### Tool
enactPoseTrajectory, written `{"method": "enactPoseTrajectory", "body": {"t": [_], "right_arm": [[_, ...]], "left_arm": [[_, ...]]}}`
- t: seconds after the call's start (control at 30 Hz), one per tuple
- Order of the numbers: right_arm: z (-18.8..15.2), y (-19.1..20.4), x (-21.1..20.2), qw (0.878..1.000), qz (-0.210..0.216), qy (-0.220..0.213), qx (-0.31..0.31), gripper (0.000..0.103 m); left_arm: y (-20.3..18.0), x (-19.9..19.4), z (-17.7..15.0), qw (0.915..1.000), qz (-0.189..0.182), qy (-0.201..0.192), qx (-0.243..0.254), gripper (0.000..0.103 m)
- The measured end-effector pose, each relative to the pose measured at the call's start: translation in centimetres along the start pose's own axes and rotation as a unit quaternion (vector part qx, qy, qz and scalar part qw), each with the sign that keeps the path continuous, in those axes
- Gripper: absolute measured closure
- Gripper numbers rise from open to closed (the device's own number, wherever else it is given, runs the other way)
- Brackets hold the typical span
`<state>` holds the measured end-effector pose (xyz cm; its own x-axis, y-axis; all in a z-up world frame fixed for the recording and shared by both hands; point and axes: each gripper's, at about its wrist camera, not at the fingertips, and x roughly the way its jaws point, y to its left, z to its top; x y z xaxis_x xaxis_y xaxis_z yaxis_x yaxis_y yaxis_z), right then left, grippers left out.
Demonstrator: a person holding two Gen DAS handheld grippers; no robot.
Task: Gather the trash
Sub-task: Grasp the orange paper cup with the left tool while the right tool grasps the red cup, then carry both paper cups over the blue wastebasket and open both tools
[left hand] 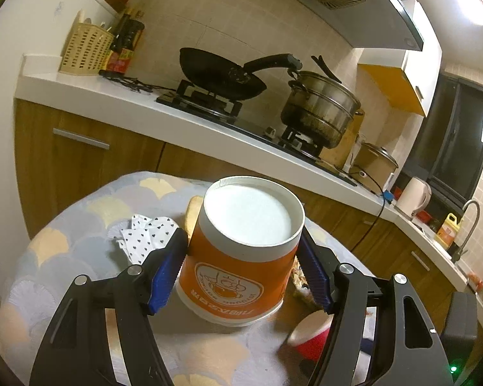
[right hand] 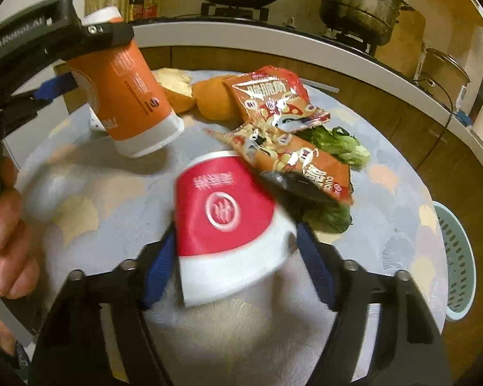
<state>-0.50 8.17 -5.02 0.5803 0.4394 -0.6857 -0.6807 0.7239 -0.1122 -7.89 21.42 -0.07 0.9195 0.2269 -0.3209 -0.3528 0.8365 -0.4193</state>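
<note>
My left gripper [left hand: 241,251] is shut on an orange paper cup [left hand: 241,254], held upside down and tilted above the round table [left hand: 64,241]. The cup also shows in the right wrist view [right hand: 125,96], clamped by the left gripper [right hand: 74,61]. My right gripper [right hand: 235,251] is shut on a red and white paper cup [right hand: 222,222], also seen in the left wrist view [left hand: 309,334]. Two torn orange snack wrappers [right hand: 273,103] lie on the table beside green lettuce leaves [right hand: 341,144].
Bread pieces [right hand: 206,99] and a polka-dot napkin [left hand: 145,234] lie on the patterned tablecloth. A teal laundry-style basket [right hand: 457,257] stands on the floor at the right. Behind is a counter [left hand: 112,96] with a wok [left hand: 219,74], steamer pot [left hand: 318,109] and kettle [left hand: 412,196].
</note>
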Motion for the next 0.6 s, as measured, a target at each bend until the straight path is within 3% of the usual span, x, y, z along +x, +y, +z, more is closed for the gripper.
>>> {"method": "enactPoseTrajectory", "body": {"t": [0.03, 0.13, 0.43, 0.6], "right_arm": [[0.0, 0.2, -0.6, 1.0, -0.005, -0.014, -0.003, 0.058], [0.1, 0.4, -2.1, 0.999, 0.005, -0.033, -0.002, 0.066], [0.7, -2.7, -6.3, 0.995, 0.073, -0.054, 0.049, 0.074], [1.1, -3.2, -8.4, 0.992, 0.083, -0.076, 0.055, 0.075]], "left_arm": [[-0.1, 0.0, 0.0, 1.0, 0.001, 0.0, 0.002, 0.037], [-0.3, -0.2, -0.1, 1.0, -0.004, 0.0, 0.008, 0.038], [-1.7, -3.8, 1.3, 0.9991, -0.031, -0.019, 0.023, 0.038], [-4.2, -5.0, 2.0, 0.9975, -0.051, -0.024, 0.044, 0.038]]}}
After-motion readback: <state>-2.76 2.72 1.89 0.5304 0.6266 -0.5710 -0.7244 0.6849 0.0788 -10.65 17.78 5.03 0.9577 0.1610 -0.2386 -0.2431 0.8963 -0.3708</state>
